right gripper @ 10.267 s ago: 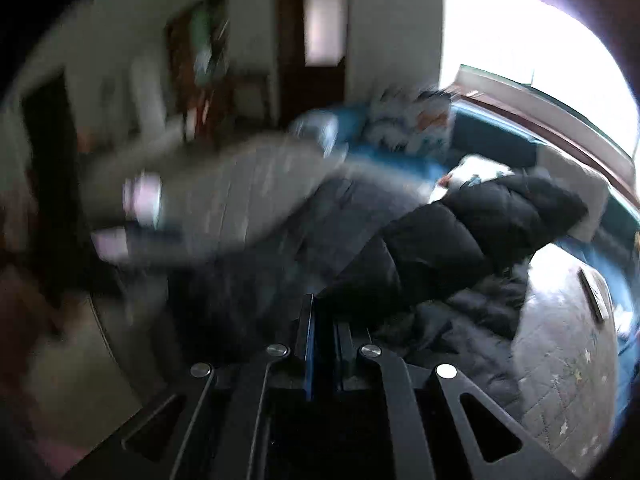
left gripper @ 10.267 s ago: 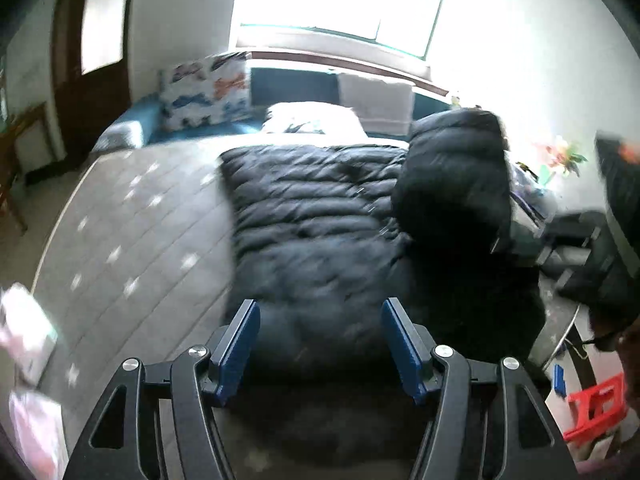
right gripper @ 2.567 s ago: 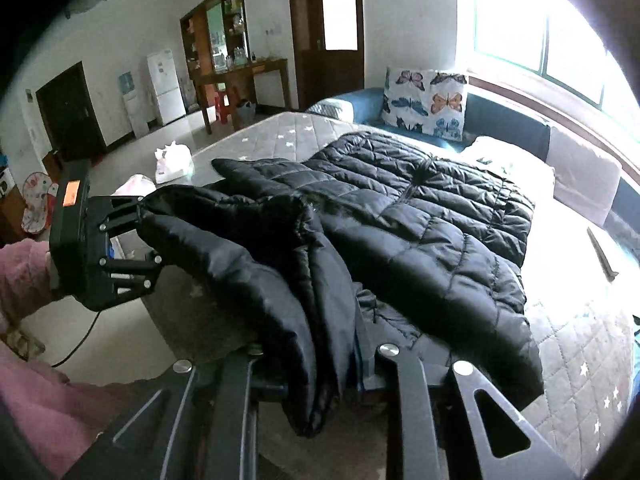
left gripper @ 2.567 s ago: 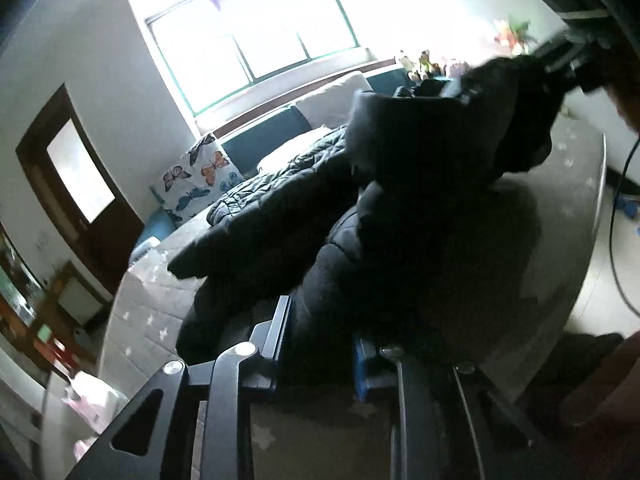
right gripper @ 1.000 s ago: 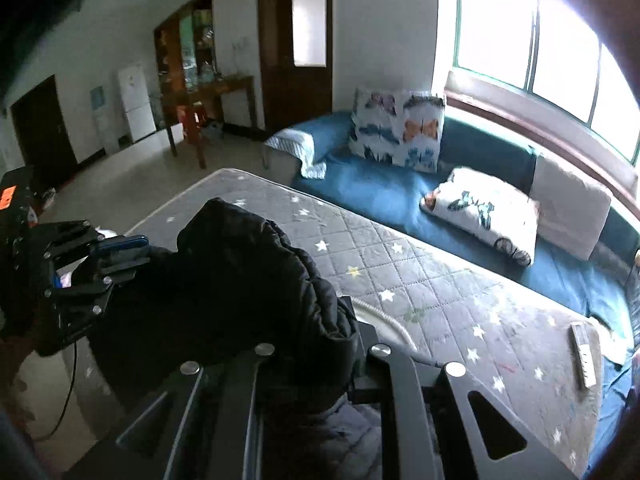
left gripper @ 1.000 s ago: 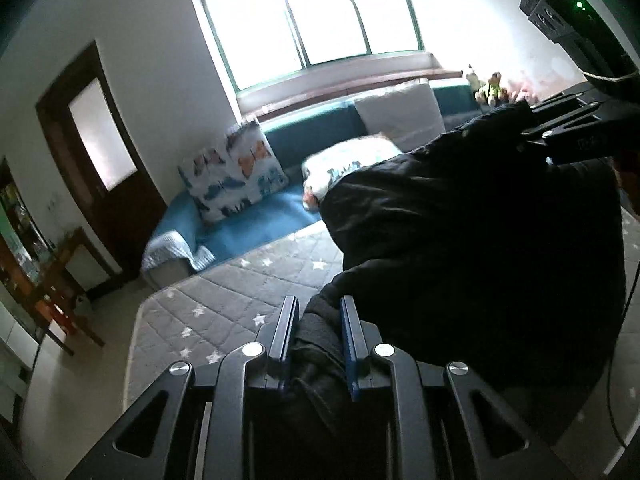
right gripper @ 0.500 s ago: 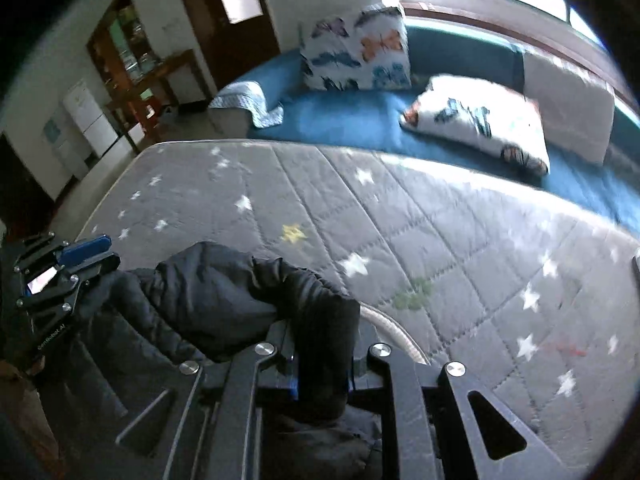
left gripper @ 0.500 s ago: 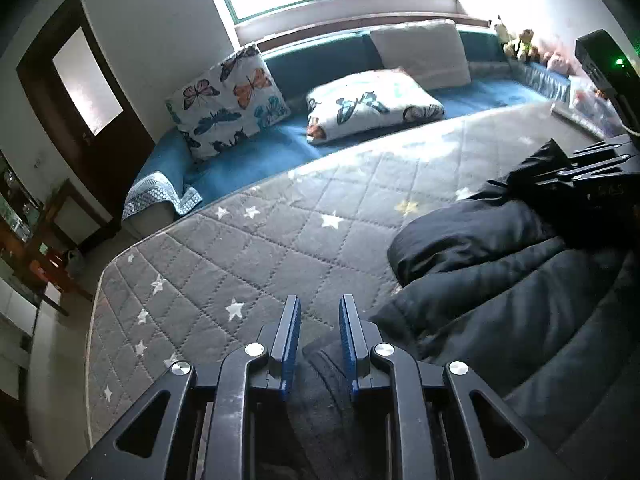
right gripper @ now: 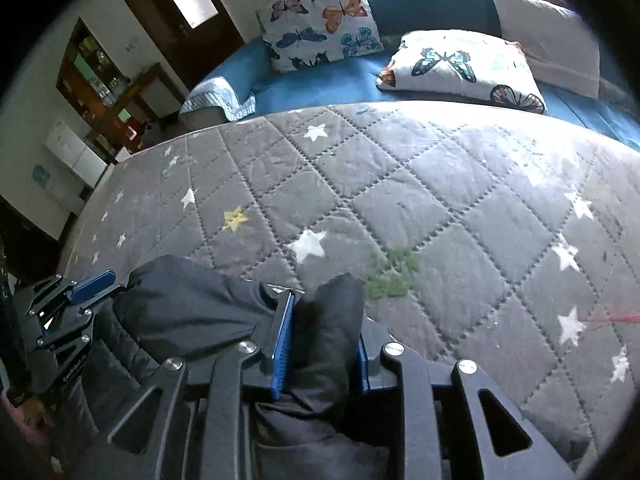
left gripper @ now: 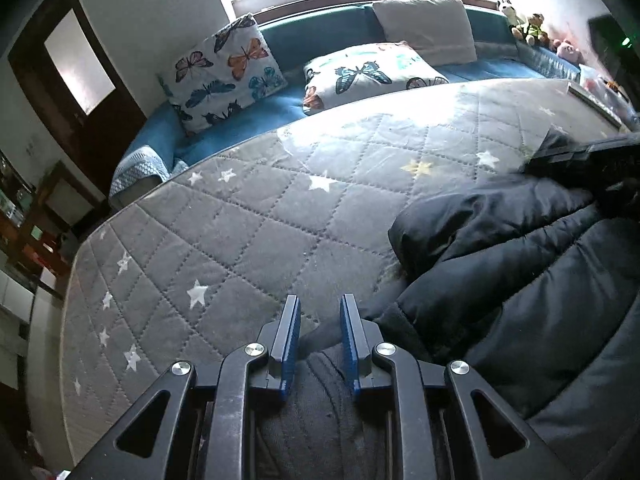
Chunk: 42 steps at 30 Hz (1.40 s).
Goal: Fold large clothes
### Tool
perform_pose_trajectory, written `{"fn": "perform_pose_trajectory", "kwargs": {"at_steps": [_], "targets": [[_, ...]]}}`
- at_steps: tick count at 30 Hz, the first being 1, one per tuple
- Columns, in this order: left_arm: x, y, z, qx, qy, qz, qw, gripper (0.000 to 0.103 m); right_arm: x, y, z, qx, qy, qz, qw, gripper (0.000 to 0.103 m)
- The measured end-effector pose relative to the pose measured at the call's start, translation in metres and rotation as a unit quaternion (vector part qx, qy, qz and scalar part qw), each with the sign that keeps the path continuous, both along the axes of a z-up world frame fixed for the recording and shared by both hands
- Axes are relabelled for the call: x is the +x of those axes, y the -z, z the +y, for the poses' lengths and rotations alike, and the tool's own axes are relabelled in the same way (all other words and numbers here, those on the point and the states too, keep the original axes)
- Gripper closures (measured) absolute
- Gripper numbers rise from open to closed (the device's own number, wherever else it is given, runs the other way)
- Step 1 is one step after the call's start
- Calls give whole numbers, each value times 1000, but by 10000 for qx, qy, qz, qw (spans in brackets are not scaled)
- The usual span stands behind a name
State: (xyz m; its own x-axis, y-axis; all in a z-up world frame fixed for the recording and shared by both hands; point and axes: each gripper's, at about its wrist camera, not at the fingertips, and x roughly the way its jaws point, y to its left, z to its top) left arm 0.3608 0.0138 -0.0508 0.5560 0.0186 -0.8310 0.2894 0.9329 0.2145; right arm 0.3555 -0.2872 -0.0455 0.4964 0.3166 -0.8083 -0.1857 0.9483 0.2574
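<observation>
The left gripper [left gripper: 319, 334] sits low over the near edge of the bed [left gripper: 256, 240], its blue fingers [left gripper: 290, 332] a little apart; dark cloth of the black puffer jacket [left gripper: 520, 280] lies between their bases, but whether the pads still pinch it I cannot tell. The jacket itself lies bunched on the quilted, star-printed bed cover at the near side, spreading from this gripper toward the right one. There the right gripper [right gripper: 320, 340] has a thick wad of the jacket [right gripper: 188, 308] standing up between its fingers [right gripper: 282, 340]; its jaws have just been opening, and the padding seems to fill the gap, so it looks loosely held at best. The jacket looks light for its bulk, soft and springy, with a smooth shell that is likely to slide on itself and puff back out of a fold. Thin hems, the collar or a cuff should give a firmer hold than the fat quilted panels, and each fold will probably want pressing flat.
</observation>
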Motion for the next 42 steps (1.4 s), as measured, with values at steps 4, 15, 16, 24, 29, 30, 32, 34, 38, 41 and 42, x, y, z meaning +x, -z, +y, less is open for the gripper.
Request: {"fn": "perform_pose_trajectory", "kwargs": {"at_steps": [4,15,16,24,29,30,32,34,38,41,42], "targets": [[-6,-16,5,-72,-58,-58,9999,77,-29,-50,0,-322,-83,-319,9989,71],[-104,-131,18,-1033,120,-593,9928,65,-134,-85,-29,-901,-143,-140,9957,69],[-111,-134,15,-1068,193,-596,9923,64,-134,-80,-31,-932,-102,-83,9956,69],[-139,-117,5,-1024,435,-253,9935,65,-116,-14,-61,-436,381,378,9976,69],[-125,-96,41,-1207,-121,59,9926,65,-120,-55,-35,-918,258,109,9954,70],[-123,-94,50,-1339,-219,97,9907,65,-122,-62,-30,-872,190,2,9960,69],[-120,-91,63,-1603,-334,173,9864,65,-119,-74,-17,-657,-3,-116,9978,69],[-119,-89,66,-1633,-362,171,9858,65,-110,-77,1,-514,-230,-175,9983,69],[-113,-81,66,-1528,-336,219,9874,64,-78,-54,37,-572,-500,-15,9971,69],[-109,-71,68,-1523,-347,281,9873,62,-61,-25,46,-817,-455,177,9955,69],[-106,-67,69,-1574,-390,346,9862,62,-54,-10,45,-827,-406,374,9950,70]]}}
